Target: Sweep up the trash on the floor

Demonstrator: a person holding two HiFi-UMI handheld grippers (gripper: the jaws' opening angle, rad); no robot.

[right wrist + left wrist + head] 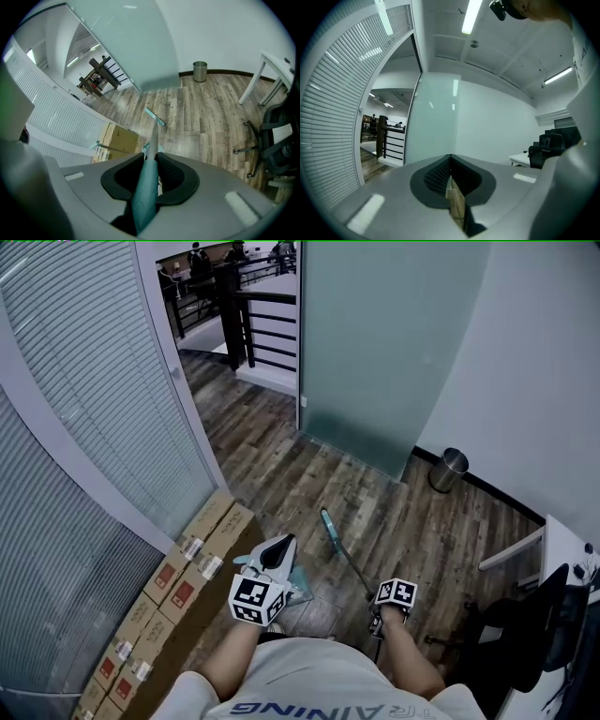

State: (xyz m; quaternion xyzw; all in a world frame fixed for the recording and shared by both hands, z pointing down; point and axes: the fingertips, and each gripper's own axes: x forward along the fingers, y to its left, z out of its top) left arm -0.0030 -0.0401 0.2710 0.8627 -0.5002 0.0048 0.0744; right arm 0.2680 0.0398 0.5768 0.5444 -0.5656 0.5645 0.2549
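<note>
the right gripper (151,157) is clamped on the teal handle of a broom (146,187), whose head (155,117) rests ahead on the wooden floor (211,117). the left gripper (450,161) is pressed fully closed, with nothing seen between its jaws. cardboard boxes (187,568) line the wall to the left; a metal bin (449,470) stands well apart.

Plainly an office. Walled by frosted glass partition (394,343) and slatted blinds (84,362); furnished with black swivel chair (525,624), white desk (565,549), steel bin (448,470).
</note>
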